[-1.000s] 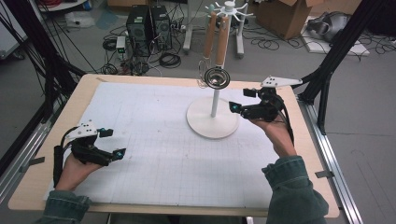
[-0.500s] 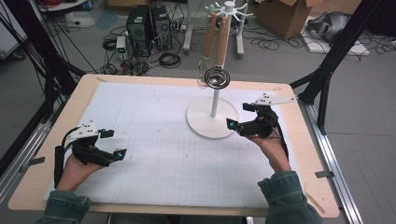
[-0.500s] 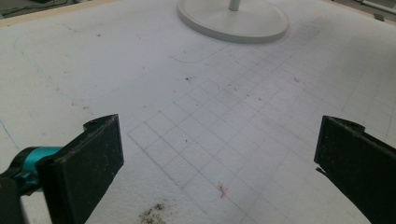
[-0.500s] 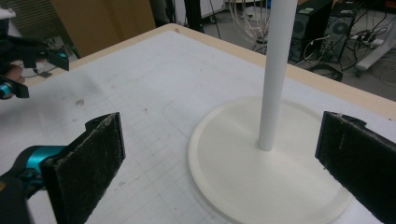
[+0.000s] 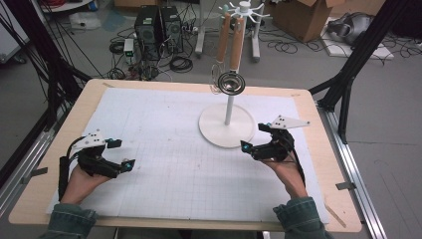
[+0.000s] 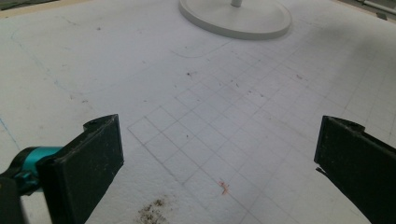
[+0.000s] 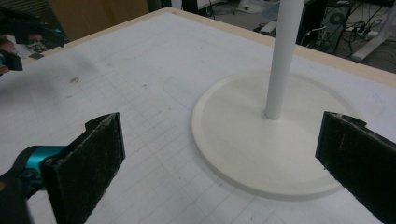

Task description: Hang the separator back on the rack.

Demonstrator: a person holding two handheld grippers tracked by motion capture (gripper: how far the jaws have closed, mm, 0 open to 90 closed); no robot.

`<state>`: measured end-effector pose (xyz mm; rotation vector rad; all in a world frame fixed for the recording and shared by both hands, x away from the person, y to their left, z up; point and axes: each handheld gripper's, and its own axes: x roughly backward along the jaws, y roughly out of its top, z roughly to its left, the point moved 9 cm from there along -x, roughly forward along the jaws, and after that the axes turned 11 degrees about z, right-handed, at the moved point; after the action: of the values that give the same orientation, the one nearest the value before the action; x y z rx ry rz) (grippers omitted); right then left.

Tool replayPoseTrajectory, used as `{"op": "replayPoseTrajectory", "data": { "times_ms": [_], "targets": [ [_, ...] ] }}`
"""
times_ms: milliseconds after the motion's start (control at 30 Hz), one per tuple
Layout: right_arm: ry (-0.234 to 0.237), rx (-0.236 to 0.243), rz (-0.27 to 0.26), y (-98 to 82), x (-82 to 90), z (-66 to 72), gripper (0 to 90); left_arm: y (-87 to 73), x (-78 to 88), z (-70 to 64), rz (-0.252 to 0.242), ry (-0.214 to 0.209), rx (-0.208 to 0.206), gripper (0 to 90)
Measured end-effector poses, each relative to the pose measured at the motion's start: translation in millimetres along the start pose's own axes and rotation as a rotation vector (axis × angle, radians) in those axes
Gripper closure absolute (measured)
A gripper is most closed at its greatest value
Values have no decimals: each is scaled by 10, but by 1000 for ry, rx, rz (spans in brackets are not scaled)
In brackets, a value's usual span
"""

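Resting low beside the stand's (image 5: pixel 227 130) round base, the right gripper (image 5: pixel 260 138) has its fingers (image 7: pixel 86 161) spread wide with nothing between them, having just been opening; the whisk (image 5: pixel 217 79) and strainer (image 5: pixel 231 82) hang from the stand's top hooks, well above it. The left gripper (image 5: pixel 118 154) lies on the tabletop (image 5: pixel 164 164), fingers (image 6: pixel 88 163) spread and empty. Hanging looks finished, so next likely calls only for staying clear of the stand.

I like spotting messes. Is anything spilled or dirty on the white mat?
Yes, a little. Brown crumbs lie on the white mat near the left tool's jaws, beside a small reddish speck. Nothing is tipped over.
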<state>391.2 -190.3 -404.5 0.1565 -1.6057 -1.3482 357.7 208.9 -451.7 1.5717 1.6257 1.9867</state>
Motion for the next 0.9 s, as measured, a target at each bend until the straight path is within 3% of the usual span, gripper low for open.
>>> {"op": "replayPoseTrajectory", "data": {
  "times_ms": [900],
  "targets": [
    [-36, -72, -6, -631, 105, 6, 4, -101, -72, -12, 29, -13, 11, 17]
  ]
}}
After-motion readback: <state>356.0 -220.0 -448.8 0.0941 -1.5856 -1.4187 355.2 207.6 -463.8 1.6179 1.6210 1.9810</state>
